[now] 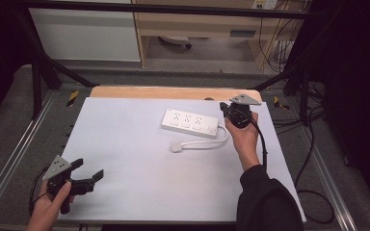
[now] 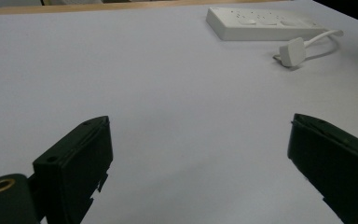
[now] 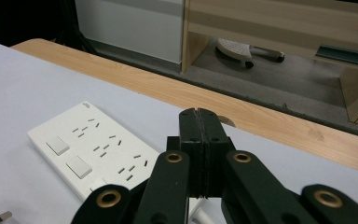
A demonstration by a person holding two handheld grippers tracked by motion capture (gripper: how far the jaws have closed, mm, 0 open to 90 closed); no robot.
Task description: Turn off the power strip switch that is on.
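- While the left gripper is sitting at the near-left corner of the white table, its jaws are standing wide apart, holding nothing.
- Right gripper is hovering just beside the right end of the power strip, jaws pressed together, empty.
- Strip's plug is lying near its front edge.

The left hand holds the left gripper low at the near left, its jaws spread wide apart. The right forearm, in a dark sleeve, reaches forward; the right hand holds the right gripper, jaws pressed together.
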